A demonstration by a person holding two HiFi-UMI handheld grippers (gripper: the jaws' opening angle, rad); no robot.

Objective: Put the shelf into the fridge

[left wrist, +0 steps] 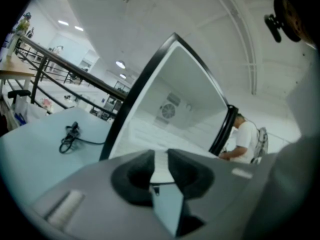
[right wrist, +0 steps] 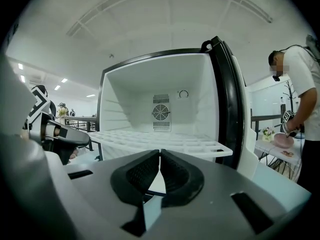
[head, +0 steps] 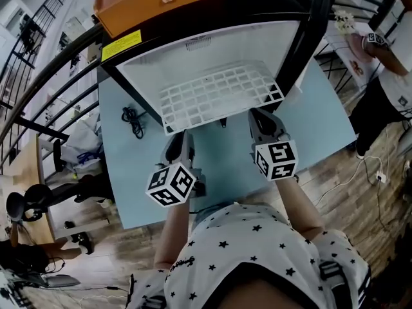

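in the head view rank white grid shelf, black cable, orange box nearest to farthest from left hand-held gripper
1. White plastic grid shelf: between the left hand-held gripper's jaws.
2. Black coiled cable: on the pale blue table, left.
3. Orange box: atop the black-framed fridge.

Right tongs (right wrist: 159, 152) pressed together, nothing between them; just beyond, the white shelf (right wrist: 170, 140) juts from the open fridge (right wrist: 127, 91).

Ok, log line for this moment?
white grid shelf: partly inside open mini fridge | left gripper: jaws apart at shelf edge, grip unclear | right gripper: shut, empty
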